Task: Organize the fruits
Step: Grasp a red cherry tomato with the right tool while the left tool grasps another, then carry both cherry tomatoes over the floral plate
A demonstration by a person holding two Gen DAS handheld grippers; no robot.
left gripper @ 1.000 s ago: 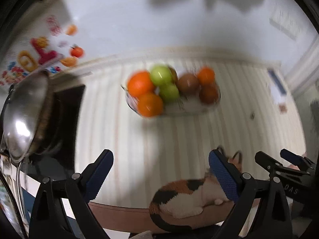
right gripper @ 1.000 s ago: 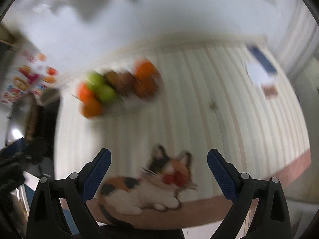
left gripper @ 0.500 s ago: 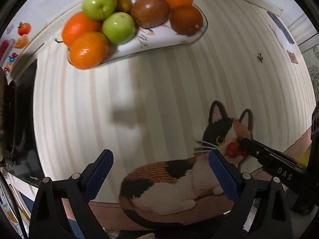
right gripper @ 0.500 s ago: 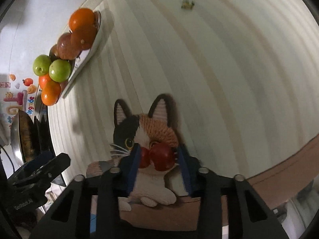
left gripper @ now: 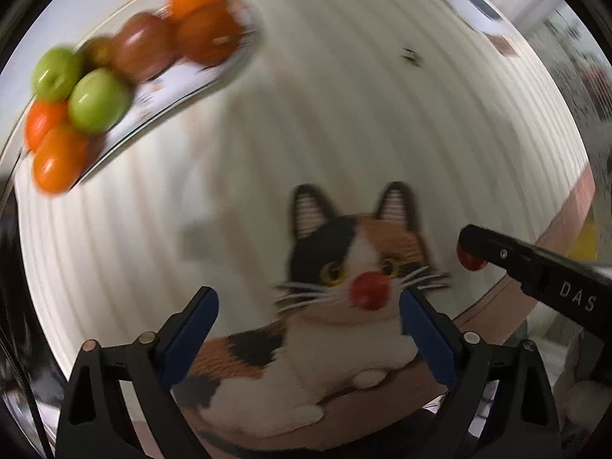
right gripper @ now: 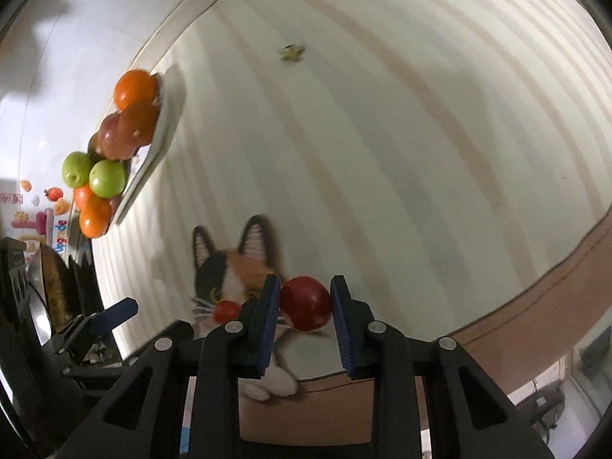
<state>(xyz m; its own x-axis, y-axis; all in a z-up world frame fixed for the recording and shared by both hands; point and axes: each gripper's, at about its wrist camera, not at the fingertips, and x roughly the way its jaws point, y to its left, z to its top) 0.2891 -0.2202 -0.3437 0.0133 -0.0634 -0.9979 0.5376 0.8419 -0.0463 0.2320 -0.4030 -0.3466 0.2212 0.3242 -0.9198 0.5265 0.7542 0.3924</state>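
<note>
Ribbed striped desk (right gripper: 382,153); right tool (right gripper: 305,302) clamps a glossy round tomato (right gripper: 306,304), left tool (left gripper: 308,315) gapes wide.

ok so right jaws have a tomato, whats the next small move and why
Probably carry it toward the fruit plate. The right gripper is shut on one cherry tomato, apparently lifted off the cat mat. A second tomato lies loose on the cat's face, between the open jaws of the left gripper, which could take it.
</note>
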